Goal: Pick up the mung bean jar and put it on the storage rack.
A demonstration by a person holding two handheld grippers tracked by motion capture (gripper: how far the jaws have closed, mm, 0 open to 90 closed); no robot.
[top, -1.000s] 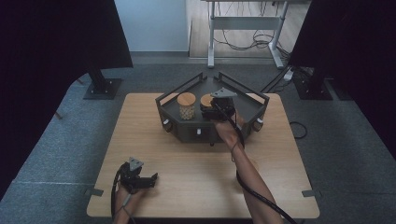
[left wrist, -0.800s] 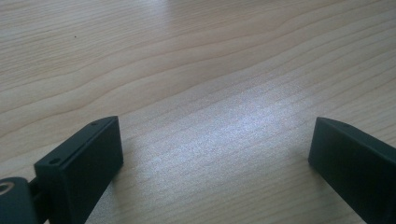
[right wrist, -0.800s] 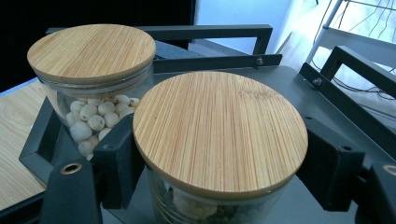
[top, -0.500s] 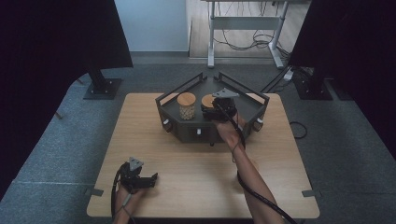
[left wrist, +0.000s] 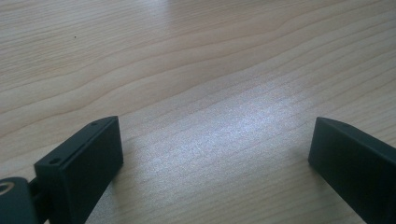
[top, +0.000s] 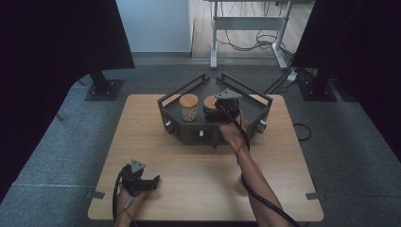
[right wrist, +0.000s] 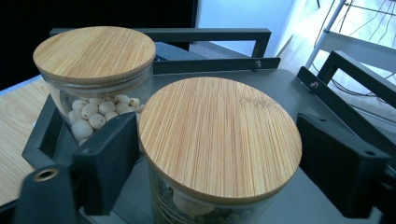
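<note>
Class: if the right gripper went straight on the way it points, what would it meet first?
Probably the near jar, standing between the right gripper's just-opened jaws; the white-bead jar sits off to one side.

Tray rails (top: 176, 95) fence two close jars (right wrist: 219, 140); table (top: 198, 175) in front lies open.

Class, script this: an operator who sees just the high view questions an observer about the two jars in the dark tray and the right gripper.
Operator: What's inside the free jar?
Observer: Pale round balls, under a wooden lid.
Operator: Is the right gripper squeezing the other jar?
Observer: No. Its jaws have just been opening, and that jar now stands between them, let go.
</note>
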